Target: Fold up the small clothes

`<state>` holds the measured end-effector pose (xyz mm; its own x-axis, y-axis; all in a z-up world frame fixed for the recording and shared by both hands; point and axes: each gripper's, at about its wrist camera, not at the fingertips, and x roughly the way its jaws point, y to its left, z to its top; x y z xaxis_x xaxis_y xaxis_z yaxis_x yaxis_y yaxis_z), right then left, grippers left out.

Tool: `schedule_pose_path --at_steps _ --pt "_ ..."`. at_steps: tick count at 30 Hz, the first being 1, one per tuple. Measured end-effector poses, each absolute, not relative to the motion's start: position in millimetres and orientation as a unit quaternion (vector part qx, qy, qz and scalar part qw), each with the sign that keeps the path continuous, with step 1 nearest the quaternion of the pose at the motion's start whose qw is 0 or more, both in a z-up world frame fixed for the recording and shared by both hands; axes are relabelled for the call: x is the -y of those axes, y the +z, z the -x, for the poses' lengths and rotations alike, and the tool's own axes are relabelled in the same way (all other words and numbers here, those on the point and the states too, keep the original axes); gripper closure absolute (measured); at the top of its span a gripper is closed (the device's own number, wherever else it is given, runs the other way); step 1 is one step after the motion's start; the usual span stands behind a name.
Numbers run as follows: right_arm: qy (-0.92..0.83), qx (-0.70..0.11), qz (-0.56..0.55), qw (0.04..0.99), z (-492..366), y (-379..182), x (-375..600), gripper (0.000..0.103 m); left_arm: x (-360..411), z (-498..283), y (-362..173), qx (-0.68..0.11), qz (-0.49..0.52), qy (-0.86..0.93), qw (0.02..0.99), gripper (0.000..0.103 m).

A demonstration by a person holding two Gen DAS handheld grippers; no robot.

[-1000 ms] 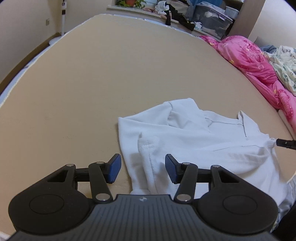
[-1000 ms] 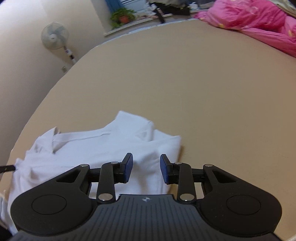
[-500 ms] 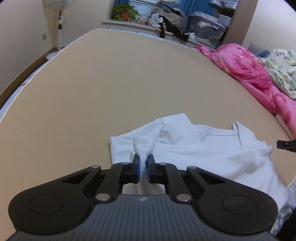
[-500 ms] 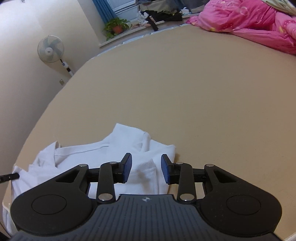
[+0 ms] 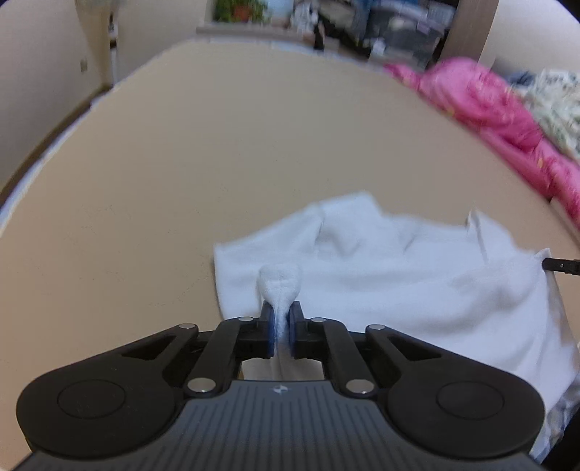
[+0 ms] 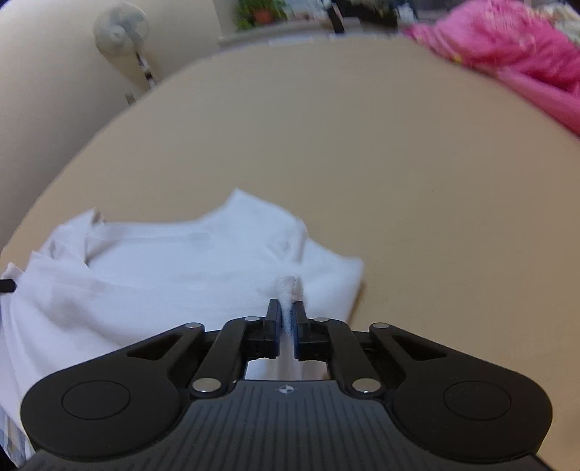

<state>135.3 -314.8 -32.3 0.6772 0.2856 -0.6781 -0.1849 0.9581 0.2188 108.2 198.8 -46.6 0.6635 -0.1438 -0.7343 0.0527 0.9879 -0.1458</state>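
On the tan surface (image 5: 217,152), the white garment (image 5: 398,275) is lying rumpled at the near edge. Your left gripper (image 5: 282,328) and right gripper (image 6: 289,324) are each pinching a fold of its hem, jaws nearly closed.

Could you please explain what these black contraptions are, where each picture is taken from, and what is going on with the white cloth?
There is no robot here: a person holds a two-finger clamp in each hand, with a wide-angle camera on each clamp looking forward along its fingers. One picture is from the left clamp, the other from the right, so the black shapes at the bottom are the clamps themselves.

A small white shirt lies crumpled on a wide tan surface. The left gripper is shut on a pinch of its near edge, and the right gripper is shut on another pinch of that edge. A pink quilt lies along the far side, and a standing fan stands beyond the surface. Both pictures are blurred.
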Motion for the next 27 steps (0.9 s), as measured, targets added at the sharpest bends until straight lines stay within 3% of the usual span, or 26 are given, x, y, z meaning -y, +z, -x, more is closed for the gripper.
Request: schedule_pose_path --at_steps 6,23,27 --pt "0.088 -0.285 -0.099 0.949 -134 -5 329 0.099 -205 -110 -29 -0.346 0.081 -0.025 0.934 0.096" --pt "0.061 -0.278 -0.09 0.954 -176 -22 314 0.098 -202 -153 -40 -0.346 0.095 0.012 0.933 0.096" --pt "0.046 -0.31 -0.084 0.946 -189 -37 309 0.097 -209 -165 -52 -0.373 0.123 0.015 0.92 0.093"
